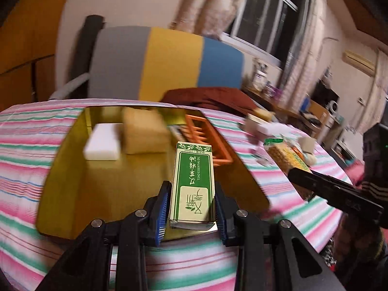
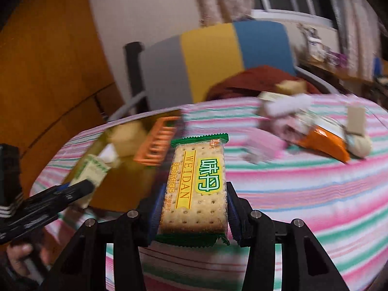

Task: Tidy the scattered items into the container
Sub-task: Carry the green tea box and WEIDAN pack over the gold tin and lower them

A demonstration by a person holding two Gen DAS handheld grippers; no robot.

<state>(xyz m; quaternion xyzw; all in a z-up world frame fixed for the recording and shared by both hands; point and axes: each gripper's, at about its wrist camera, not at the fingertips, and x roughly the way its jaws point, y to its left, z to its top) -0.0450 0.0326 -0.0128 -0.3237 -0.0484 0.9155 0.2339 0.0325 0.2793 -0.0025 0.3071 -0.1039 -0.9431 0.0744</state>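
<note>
The left gripper (image 1: 191, 203) has its jaws clamped on a green-and-cream essential oil carton (image 1: 192, 181), gripped across its narrow sides near the lower end and held above the near part of the yellow container (image 1: 60, 169). The carton appears light, stiff-walled but crushable; a firm squeeze is likely to dent it, so the hold across the short width looks sound. The right gripper (image 2: 194, 213) has its jaws clamped on a wrapped cracker packet (image 2: 196, 184), taken across its long edges, over the striped cloth on the counter (image 2: 303, 194) just right of the container. The packet is judged light, with slippery film and brittle contents; edge pressure could snap the crackers. Inside the container lie a white block (image 1: 103, 143), a tan sponge-like block (image 1: 143, 133) and an orange rack (image 1: 208, 140). More scattered items (image 2: 315, 131) remain at the far right, too blurred to identify individually.
</note>
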